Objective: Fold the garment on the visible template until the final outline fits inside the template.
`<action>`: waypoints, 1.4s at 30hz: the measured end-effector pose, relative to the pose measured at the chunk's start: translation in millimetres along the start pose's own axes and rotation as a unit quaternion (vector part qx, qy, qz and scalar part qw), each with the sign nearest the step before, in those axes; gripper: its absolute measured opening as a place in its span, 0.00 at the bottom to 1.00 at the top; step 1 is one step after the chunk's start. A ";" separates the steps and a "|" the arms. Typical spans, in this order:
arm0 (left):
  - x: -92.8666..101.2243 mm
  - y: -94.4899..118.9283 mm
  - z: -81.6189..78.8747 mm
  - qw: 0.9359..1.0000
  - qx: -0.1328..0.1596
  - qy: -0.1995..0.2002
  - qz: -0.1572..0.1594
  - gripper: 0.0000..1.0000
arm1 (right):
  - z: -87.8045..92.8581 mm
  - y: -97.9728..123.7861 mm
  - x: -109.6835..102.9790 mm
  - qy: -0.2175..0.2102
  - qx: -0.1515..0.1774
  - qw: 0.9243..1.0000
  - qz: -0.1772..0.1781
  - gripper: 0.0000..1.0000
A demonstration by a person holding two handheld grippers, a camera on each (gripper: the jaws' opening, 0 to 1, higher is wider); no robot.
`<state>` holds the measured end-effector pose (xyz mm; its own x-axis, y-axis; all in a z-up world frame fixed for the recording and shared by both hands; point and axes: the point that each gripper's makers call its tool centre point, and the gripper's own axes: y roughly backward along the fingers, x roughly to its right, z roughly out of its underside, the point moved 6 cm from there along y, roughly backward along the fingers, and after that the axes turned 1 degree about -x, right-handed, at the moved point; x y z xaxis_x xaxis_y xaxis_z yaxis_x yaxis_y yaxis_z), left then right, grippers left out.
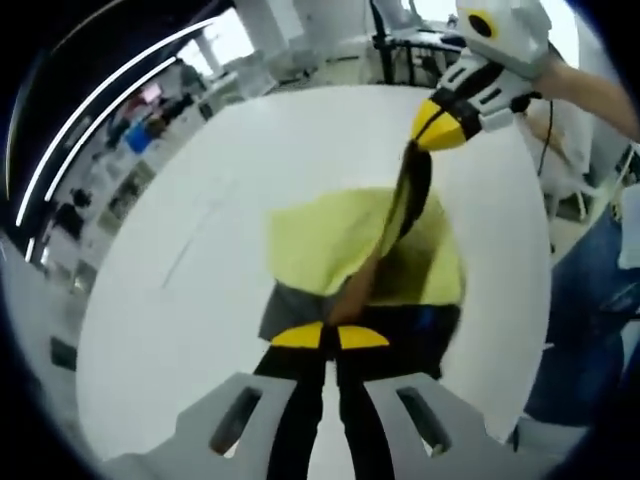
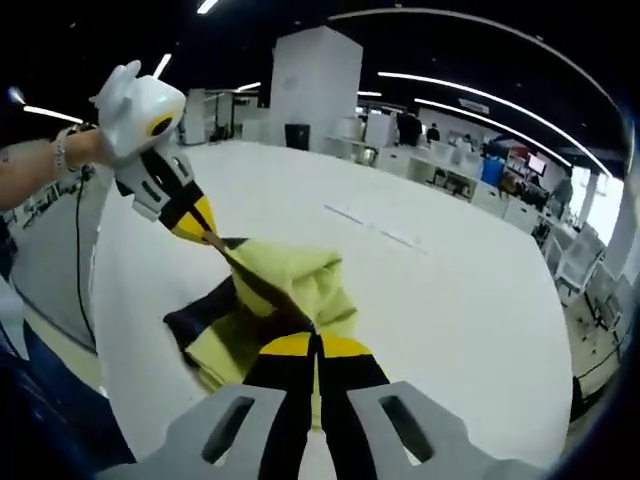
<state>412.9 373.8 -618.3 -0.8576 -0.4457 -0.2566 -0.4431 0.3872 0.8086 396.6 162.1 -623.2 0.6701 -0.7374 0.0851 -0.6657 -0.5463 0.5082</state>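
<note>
I am lifting the garment (image 1: pixel 340 250) off the white counter (image 1: pixel 180 300) with both grippers, and it is hanging as a yellow-and-black bundle at the centre of the left gripper view. The left gripper (image 1: pixel 330 336) is clenching a dark edge of the cloth at lower centre of its view, jaws pressed together on the fabric. The right gripper (image 2: pixel 314 346) is doing the same at lower centre of the right gripper view, pinching where the yellow panel meets the black trim. Each gripper is also showing in the other's view: the right gripper at the upper right of the left gripper view, the left gripper at the upper left of the right gripper view, both with cloth stretched taut from their tips.

I judge this to be an early fold or a respread: the garment is bunched, not flat. I cannot make out a template outline on the counter; faint marks are lying on the surface at centre right of the right gripper view. Next I would need to lay the cloth flat, aligned to the template, before folding an edge over. No containers are showing.
</note>
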 end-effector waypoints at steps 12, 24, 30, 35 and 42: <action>-3.3 24.1 -7.5 1.000 0.009 0.027 -0.010 0.00 | -26.7 9.0 2.3 0.018 0.011 1.000 -0.002 0.01; -7.1 38.6 -17.8 0.999 0.018 0.043 -0.015 0.00 | -40.4 20.3 2.0 0.033 0.017 0.999 0.001 0.01; -10.2 46.2 -23.1 0.999 0.019 0.041 -0.019 0.00 | -45.5 26.7 -0.4 0.038 0.021 0.999 0.002 0.01; -8.7 52.0 -26.4 0.999 0.018 0.043 -0.020 0.00 | -52.1 32.3 -1.2 0.045 0.024 0.999 0.006 0.01; -6.1 58.9 -27.5 0.998 0.024 0.051 -0.015 0.00 | -57.9 39.3 -3.0 0.053 0.028 0.998 0.007 0.01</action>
<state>399.2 377.1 -554.5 -0.8134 -0.5372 -0.2232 -0.4825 0.4087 0.7747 387.4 165.8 -553.8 0.6895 -0.7008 0.1829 -0.6907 -0.5602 0.4572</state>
